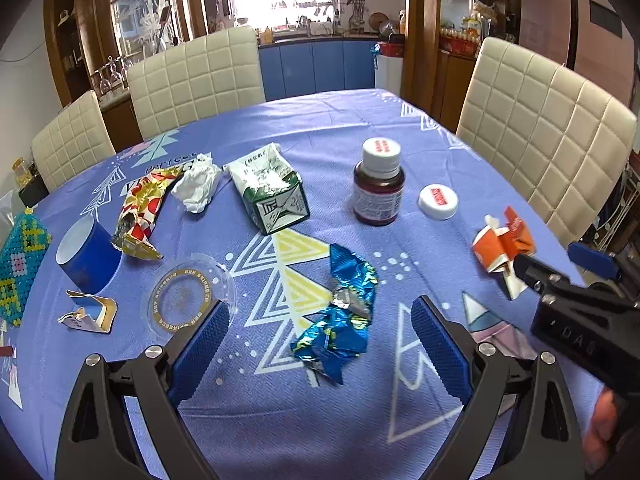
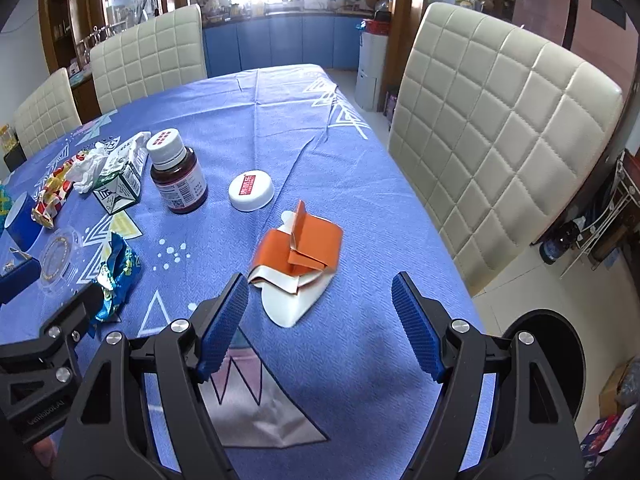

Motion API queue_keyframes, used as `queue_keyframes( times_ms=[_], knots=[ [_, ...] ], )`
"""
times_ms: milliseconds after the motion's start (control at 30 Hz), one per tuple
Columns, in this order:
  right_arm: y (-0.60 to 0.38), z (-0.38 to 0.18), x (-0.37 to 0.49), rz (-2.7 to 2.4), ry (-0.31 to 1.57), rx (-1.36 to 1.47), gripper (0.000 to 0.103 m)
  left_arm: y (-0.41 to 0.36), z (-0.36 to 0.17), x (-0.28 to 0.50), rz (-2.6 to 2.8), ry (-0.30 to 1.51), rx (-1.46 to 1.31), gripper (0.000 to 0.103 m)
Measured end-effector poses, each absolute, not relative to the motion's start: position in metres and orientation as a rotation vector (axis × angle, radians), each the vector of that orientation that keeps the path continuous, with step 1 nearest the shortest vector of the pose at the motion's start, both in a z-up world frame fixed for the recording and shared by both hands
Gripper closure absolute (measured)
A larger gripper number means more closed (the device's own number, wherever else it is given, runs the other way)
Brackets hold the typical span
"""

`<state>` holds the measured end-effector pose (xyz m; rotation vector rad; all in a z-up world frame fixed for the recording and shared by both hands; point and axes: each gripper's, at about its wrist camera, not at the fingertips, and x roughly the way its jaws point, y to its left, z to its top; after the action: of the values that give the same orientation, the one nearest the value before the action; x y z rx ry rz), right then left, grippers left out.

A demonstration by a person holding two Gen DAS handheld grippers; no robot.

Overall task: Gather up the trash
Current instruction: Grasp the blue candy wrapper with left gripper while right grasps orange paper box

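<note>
Trash lies scattered on a blue patterned tablecloth (image 1: pixel 320 148). My left gripper (image 1: pixel 320 344) stands open just above a crumpled blue foil wrapper (image 1: pixel 340 312), which lies between and ahead of its pads. A flattened orange-and-white carton (image 2: pixel 300 256) lies just ahead of my right gripper (image 2: pixel 320 320), whose jaws are open and empty. In the left wrist view the same orange carton (image 1: pixel 504 244) shows at right, with the right gripper (image 1: pixel 560 280) beside it. Farther back lie a green-and-white carton (image 1: pixel 272 192), a crumpled white tissue (image 1: pixel 198 188) and a red-gold wrapper (image 1: pixel 140 212).
A brown bottle with a white cap (image 1: pixel 378 184) and a loose white lid (image 1: pixel 438 202) stand mid-table. A blue cup (image 1: pixel 88 256), a clear plastic lid (image 1: pixel 188 296) and torn card (image 1: pixel 88 314) lie at left. Cream chairs (image 2: pixel 508 136) ring the table; a dark bin (image 2: pixel 548 356) sits on the floor at right.
</note>
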<state>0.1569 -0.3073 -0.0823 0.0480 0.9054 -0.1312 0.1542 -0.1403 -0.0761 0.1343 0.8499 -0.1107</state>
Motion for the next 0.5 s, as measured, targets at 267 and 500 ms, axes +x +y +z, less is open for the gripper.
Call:
queue_keyframes(
  times_ms=[267,500],
  knots=[
    [-0.306,-0.092,0.181,-0.119,0.942,0.055,0.028,-0.142,-0.097,0.173,-0.103,0.893,0.19,0.013],
    [-0.303,-0.104,0.191,-0.109,0.978,0.052,0.028,-0.137,-0.105,0.18,-0.12,0.914,0.167,0.013]
  ],
)
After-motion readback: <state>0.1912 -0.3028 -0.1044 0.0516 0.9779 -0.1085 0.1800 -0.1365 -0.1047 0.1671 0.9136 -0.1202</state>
